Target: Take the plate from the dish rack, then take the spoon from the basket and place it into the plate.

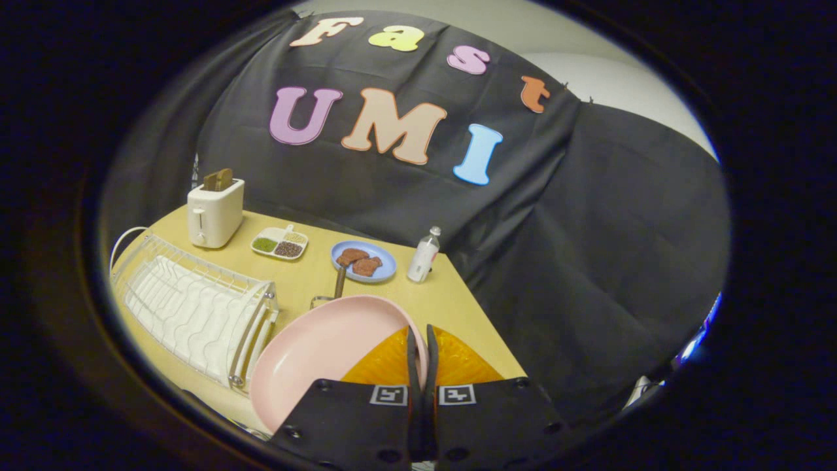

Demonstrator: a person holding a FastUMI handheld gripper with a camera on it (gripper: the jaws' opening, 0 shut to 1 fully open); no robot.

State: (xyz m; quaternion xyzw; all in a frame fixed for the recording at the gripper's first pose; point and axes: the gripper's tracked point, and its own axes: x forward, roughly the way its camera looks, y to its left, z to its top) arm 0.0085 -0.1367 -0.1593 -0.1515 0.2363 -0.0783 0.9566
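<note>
The gripper (419, 340) has both fingers clamped on the rim of a round pink plastic plate (320, 350), beside the white wire dish rack (196, 307) on the wooden bench's (451, 307) left edge.

Black cloth wall (556, 229) behind a light wooden table (451, 301) — pale plain wall (608, 78) above

Bare desk (451, 304) lies open at centre right; the dish rack (196, 307) blocks lower left, toaster (214, 212), blue plate (363, 261) and bottle (424, 255) line the middle.
</note>
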